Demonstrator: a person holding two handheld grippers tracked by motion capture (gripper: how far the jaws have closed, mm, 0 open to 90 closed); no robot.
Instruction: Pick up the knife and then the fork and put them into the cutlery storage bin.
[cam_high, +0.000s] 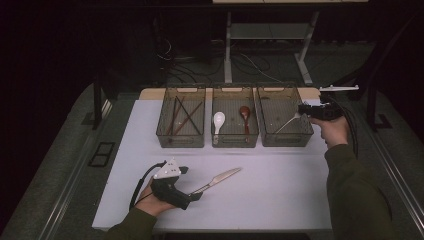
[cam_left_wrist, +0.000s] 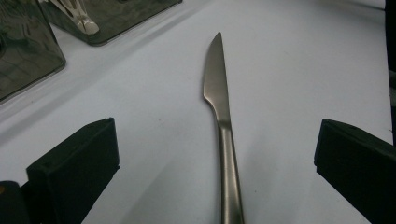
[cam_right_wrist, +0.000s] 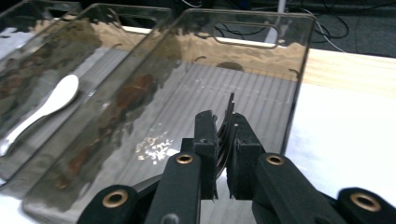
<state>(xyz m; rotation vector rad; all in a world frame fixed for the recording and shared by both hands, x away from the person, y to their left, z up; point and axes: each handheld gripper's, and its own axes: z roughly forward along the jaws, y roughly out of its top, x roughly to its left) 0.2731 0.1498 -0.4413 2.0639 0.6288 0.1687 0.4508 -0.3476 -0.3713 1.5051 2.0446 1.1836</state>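
Lying on the white table (cam_high: 280, 195) in the high view: one metal knife (cam_high: 220, 179), long axis running diagonally, blade tip toward the upper right, handle end toward the lower left. Left gripper (cam_high: 197, 195) sits at the handle end, held by the left hand (cam_high: 150, 204). Three clear bins stand in a row at the table's far edge: left bin (cam_high: 181, 139) with dark chopsticks (cam_high: 182, 117); middle bin (cam_high: 235, 140) with a white spoon (cam_high: 218, 122) and a brown spoon (cam_high: 245, 116); right bin (cam_high: 286, 139). Right gripper (cam_high: 303, 110) hangs at the right bin's right rim, carrying a fork (cam_high: 288, 122) that slants down-left into that bin.

Left gripper view: knife (cam_left_wrist: 223, 121) lies flat on the table, long axis running straight away from the camera, tip far, handle near. Jaws stand wide apart, one to each side of the handle, neither touching it.

Right gripper view: jaws nearly together, clamped on the fork (cam_right_wrist: 227, 128), which stands edge-on between the pads, tines up and away over the right bin (cam_right_wrist: 299, 70). White spoon (cam_right_wrist: 51, 105) rests in the neighbouring bin at left.
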